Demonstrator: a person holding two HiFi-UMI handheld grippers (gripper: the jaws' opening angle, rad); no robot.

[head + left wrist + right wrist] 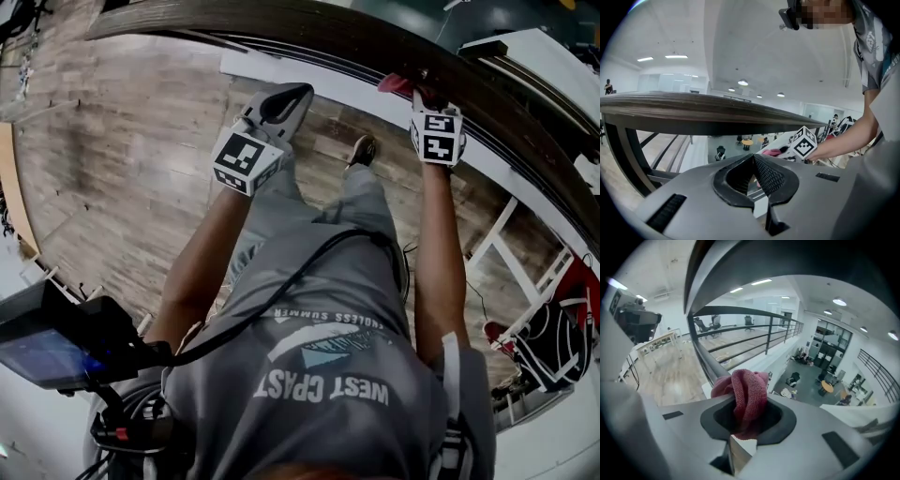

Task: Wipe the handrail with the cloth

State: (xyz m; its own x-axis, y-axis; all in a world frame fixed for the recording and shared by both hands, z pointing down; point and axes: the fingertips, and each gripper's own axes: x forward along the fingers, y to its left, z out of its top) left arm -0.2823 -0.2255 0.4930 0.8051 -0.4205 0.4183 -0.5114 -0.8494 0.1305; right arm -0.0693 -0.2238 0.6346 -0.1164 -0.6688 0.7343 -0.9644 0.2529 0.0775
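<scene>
The dark wooden handrail (309, 36) curves across the top of the head view and down to the right. My right gripper (424, 94) is shut on a bunched red cloth (398, 84) and holds it against the rail's near side. In the right gripper view the cloth (746, 394) bulges out between the jaws, with the rail (787, 263) arching close overhead. My left gripper (296, 94) hangs in the air left of it, below the rail, shut on nothing. In the left gripper view the left gripper (752, 159) points under the rail (693, 112) toward the right gripper's marker cube (805, 143) and the cloth (772, 152).
A wood-plank floor (122, 150) lies below. Black metal rails (740, 336) and a white ledge (309, 80) run beneath the handrail, with an open lower floor (811, 380) beyond. A screen device (56, 342) sits at lower left, a red-and-black bag (561, 328) at right.
</scene>
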